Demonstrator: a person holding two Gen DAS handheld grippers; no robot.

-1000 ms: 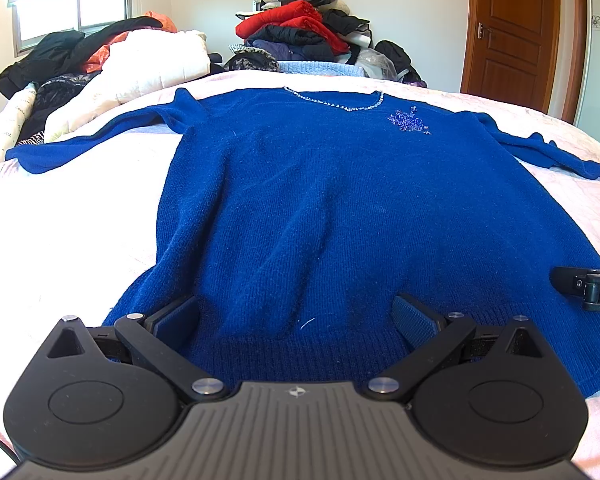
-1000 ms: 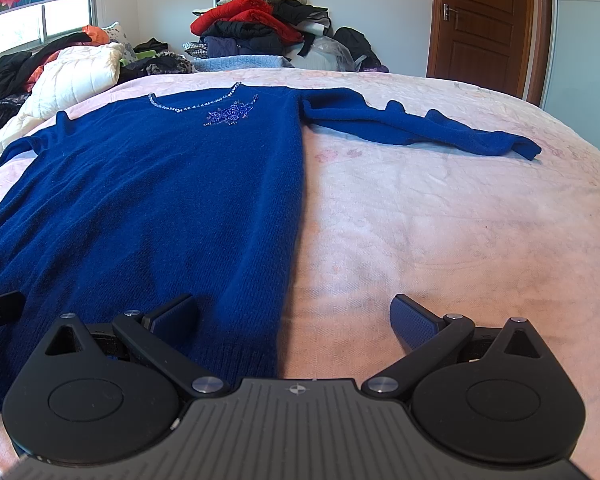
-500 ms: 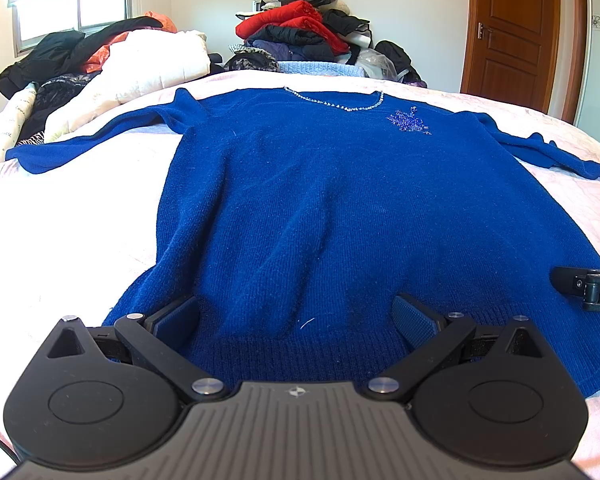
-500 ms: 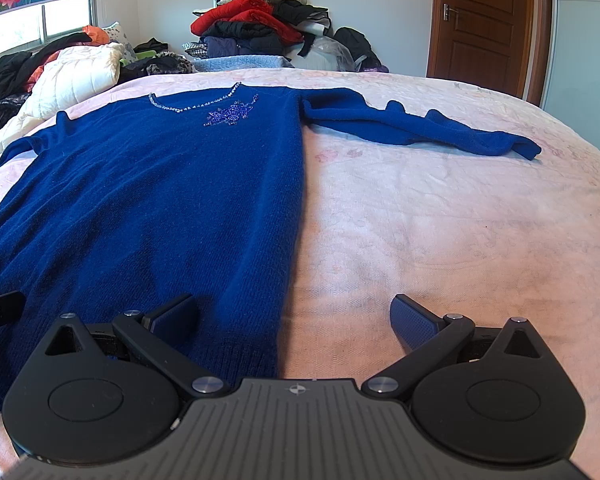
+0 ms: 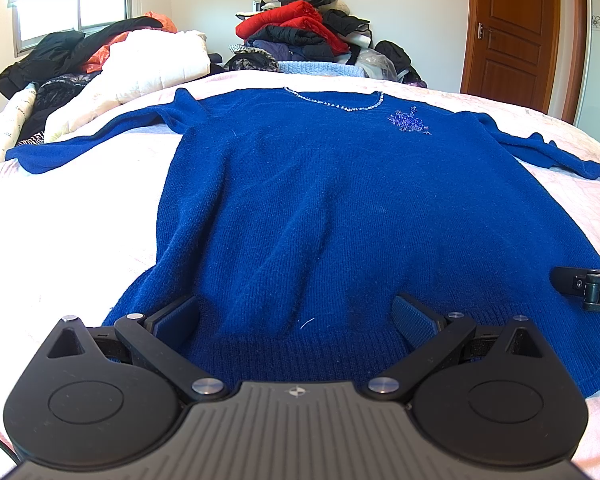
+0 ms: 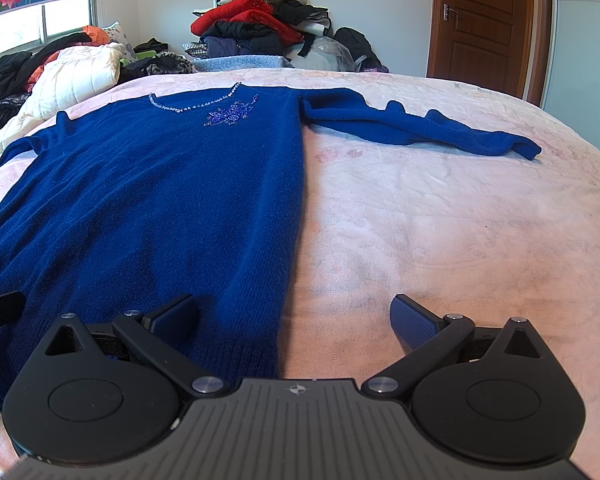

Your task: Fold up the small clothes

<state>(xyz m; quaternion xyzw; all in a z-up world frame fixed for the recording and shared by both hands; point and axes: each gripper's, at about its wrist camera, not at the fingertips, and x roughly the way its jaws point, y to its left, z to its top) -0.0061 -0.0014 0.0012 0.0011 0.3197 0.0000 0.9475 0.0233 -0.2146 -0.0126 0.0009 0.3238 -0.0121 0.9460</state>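
A royal blue knitted sweater [image 5: 320,216] lies flat and face up on the pale pink bed [image 6: 440,220], both sleeves spread outward, beaded neckline at the far end. My left gripper [image 5: 296,320] hovers open over the ribbed hem near its left corner, nothing between its pads. My right gripper [image 6: 296,320] is open too, straddling the hem's right corner: its left pad is over the knit, its right pad over bare sheet. The same sweater [image 6: 160,200] fills the left half of the right wrist view. The right gripper's body shows at the edge of the left wrist view.
A heap of red, black and grey clothes [image 5: 308,36] is stacked at the bed's far end. White quilted bedding and dark garments [image 5: 100,64] pile up at the far left under a window. A brown wooden door [image 6: 484,24] stands at the back right.
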